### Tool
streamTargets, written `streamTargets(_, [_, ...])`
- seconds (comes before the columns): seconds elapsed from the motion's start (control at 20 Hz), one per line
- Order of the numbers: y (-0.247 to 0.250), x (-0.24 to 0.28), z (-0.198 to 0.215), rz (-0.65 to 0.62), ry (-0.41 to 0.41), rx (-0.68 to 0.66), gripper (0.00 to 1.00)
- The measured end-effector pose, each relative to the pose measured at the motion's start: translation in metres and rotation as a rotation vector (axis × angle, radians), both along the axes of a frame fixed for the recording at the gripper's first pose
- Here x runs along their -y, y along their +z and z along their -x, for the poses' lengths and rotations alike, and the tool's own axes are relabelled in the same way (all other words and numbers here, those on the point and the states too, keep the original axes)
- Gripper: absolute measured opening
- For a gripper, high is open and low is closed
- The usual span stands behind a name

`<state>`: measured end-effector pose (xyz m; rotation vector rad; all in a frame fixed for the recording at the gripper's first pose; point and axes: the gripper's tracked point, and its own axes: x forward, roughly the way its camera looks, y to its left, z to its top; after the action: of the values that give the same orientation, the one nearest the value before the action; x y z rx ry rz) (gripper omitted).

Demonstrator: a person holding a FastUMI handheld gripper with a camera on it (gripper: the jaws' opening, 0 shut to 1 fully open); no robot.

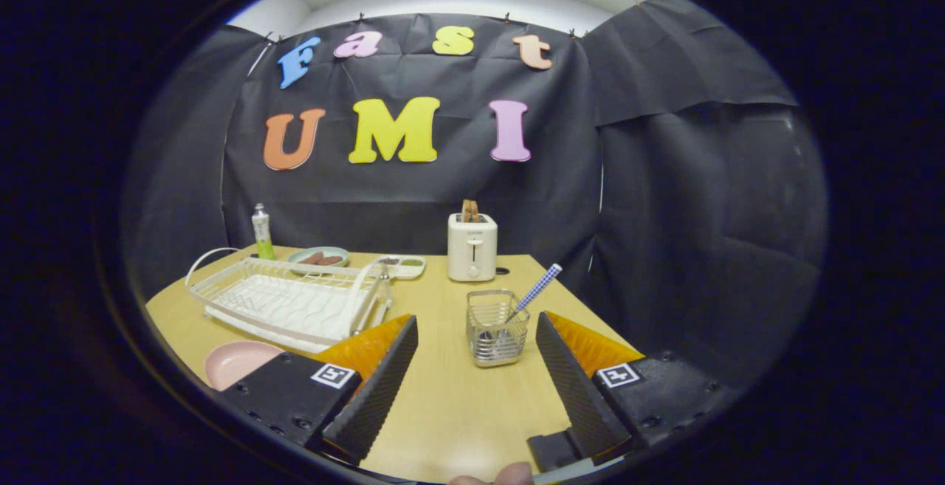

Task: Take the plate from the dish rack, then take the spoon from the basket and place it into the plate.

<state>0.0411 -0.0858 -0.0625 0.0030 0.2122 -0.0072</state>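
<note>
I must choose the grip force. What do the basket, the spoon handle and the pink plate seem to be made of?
Basket: shiny metal wire mesh, probably steel. Spoon handle: checked blue-white, likely plastic or ceramic. Pink plate: matte and smooth, maybe plastic or ceramic. Open tongs frame the basket.

Pink plate (238, 361) flat on table, beside dish rack (291, 300), white wire, empty. Spoon (533, 291), blue-checked handle, leans upright in metal wire basket (497, 326), ahead between fingers.
</note>
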Motion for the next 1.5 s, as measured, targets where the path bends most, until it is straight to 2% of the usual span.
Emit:
streamTargets(0.45, [-0.029,0.053,-0.099,-0.164,0.052,-0.085,1.0])
streamTargets(0.7, [-0.035,0.054,-0.144,-0.187,0.104,-0.109,1.0])
streamTargets(0.8, [-0.041,0.05,-0.155,-0.226,0.133,-0.146,0.96])
streamTargets(1.0, [-0.038,0.041,-0.169,-0.273,0.165,-0.156,0.72])
streamTargets(1.1, [-0.028,0.04,-0.162,-0.262,0.166,-0.142,0.53])
streamTargets(1.15, [-0.024,0.038,-0.161,-0.26,0.165,-0.137,0.41])
streamTargets(1.25, [-0.021,0.031,-0.16,-0.276,0.169,-0.138,0.24])
streamTargets(1.5, [0.0,0.028,-0.147,-0.258,0.118,-0.106,0.12])
